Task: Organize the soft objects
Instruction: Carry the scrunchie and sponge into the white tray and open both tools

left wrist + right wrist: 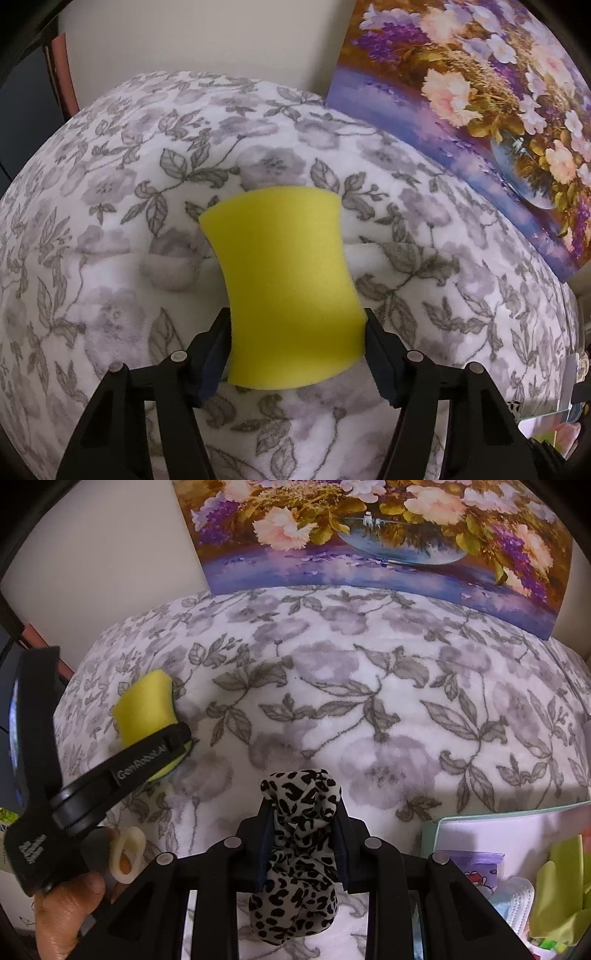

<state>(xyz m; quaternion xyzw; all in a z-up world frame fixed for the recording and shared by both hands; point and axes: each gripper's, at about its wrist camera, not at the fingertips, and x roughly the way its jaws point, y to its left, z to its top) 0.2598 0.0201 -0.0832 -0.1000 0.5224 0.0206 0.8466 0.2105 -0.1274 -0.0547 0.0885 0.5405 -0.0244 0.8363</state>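
Your right gripper is clamped on a leopard-print scrunchie, lifted just above the floral blanket. Your left gripper has its pads pressed into the waist of a yellow sponge, which lies on the same blanket, so both soft items are in hand but neither is put away. To your right, a pale green bin already holds other bits; I judge that the likely destination, with most sorting left.
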